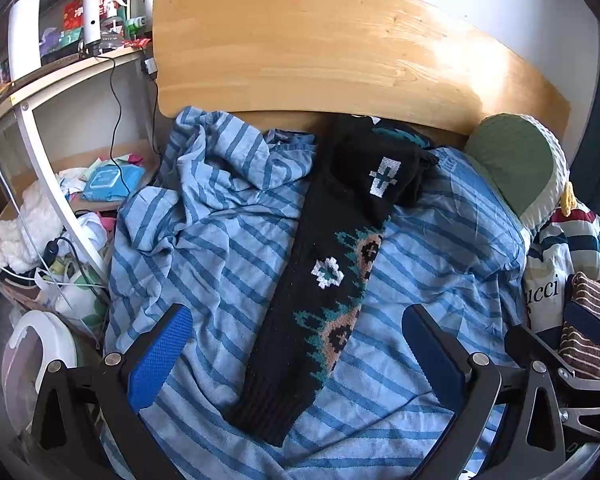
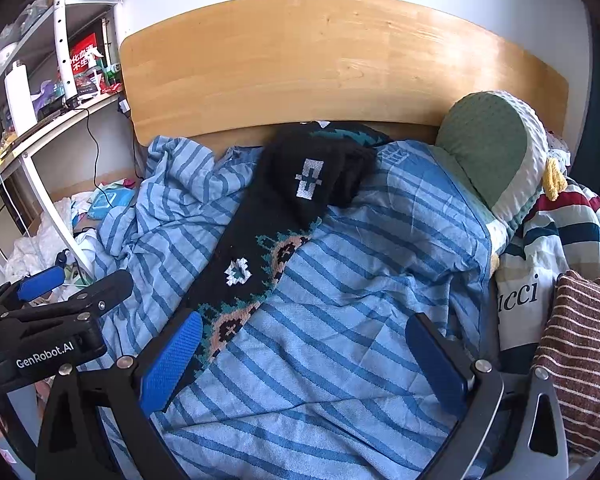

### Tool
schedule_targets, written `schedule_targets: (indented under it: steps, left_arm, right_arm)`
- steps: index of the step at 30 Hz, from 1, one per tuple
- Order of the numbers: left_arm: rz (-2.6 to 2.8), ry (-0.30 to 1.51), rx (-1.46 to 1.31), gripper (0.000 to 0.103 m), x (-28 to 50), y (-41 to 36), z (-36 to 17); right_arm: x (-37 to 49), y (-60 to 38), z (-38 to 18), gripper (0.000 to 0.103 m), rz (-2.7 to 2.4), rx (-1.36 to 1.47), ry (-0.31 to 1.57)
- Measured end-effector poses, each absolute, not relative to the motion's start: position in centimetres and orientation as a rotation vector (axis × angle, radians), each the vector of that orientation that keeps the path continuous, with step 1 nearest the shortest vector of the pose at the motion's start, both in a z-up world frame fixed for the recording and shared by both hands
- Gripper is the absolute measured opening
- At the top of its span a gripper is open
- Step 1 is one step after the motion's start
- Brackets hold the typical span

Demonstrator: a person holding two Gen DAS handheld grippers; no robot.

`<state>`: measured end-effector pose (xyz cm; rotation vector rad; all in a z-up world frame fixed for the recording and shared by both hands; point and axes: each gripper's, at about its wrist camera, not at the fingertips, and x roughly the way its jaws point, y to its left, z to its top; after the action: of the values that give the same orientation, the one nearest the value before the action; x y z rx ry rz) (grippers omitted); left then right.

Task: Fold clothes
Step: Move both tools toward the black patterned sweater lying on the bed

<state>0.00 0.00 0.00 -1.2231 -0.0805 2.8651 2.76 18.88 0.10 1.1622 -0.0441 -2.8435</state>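
Observation:
A black knitted garment [image 1: 312, 280] with teal, tan and white patterns lies stretched out in a long strip on a rumpled blue striped cloth [image 1: 220, 240] that covers the bed. Its far end is bunched near the headboard. My left gripper [image 1: 296, 354] hovers open over the strip's near end, with one blue pad on each side and neither touching it. In the right wrist view the garment [image 2: 260, 232] runs diagonally across the striped cloth [image 2: 360, 280]. My right gripper [image 2: 304, 360] is open above the cloth, its left pad over the garment's near edge. The left gripper [image 2: 76, 286] shows at the left.
A wooden headboard [image 2: 340, 68] stands behind the bed. A green and white pillow [image 2: 496, 152], a striped quilt with lettering [image 2: 520, 292] and a brown striped cloth [image 2: 580, 352] lie on the right. Cluttered white shelves [image 1: 60, 80] with cables and a heap of items [image 1: 40, 240] stand on the left.

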Motion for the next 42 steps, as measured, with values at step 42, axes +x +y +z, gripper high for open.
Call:
schedule_targets:
  steps: [42]
  left_arm:
    - [2.771,-0.125,-1.259,0.103,-1.4,-0.1,-3.6]
  right_arm:
    - [1.4,19.1,-3.7,0.103,-2.827,1.267,-0.047]
